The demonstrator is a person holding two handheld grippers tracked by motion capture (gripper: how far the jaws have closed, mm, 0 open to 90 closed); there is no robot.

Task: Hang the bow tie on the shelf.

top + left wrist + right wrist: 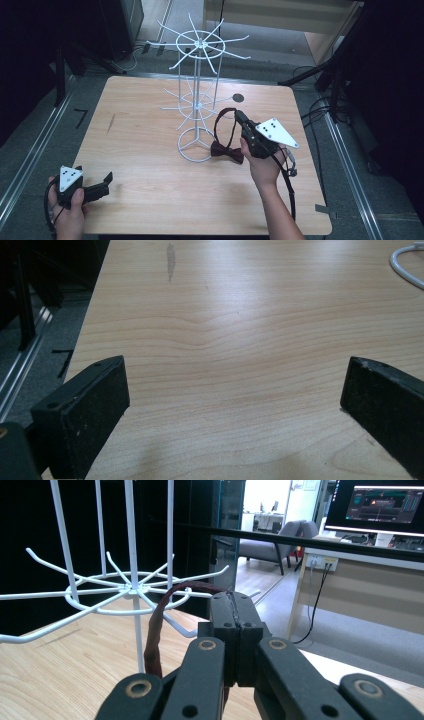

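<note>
Bow tie (226, 151), dark red with a neck strap: the knot lies on the wooden table (145, 145) just beside the base ring of the white wire rack (198, 102), on its right; the strap rises in a loop to the right gripper (239, 116), whose jaws are pressed together on it. In the right gripper view the strap (156, 625) curves up from behind the linkage to the closed jaw tips, its lower end hidden by the gripper's own black arms; the bow itself is out of that frame. Rack: two tiers of radiating hooks on a central post, upper tier partly lost against the pale floor behind in the high view; the lower tier's hooks (120, 590) stand near the held strap, and contact between the two cannot be judged. Small dark round mark (238, 97) on the table behind the rack; its nature is unclear. Background of the right gripper view: a monitor (384, 505), a grey chair (280, 542), a cable down a cabinet side. Right hand (265, 162) grips its tool from below, forearm entering from the bottom edge, jaws pointing toward the rack. Left hand (67, 207) rests at the table's near left corner, partly cut by the frame; the left gripper (106, 181) has its jaws spread wide over bare wood, pinching nothing, with a thin dark streak (170, 260) farther along the tabletop.
</note>
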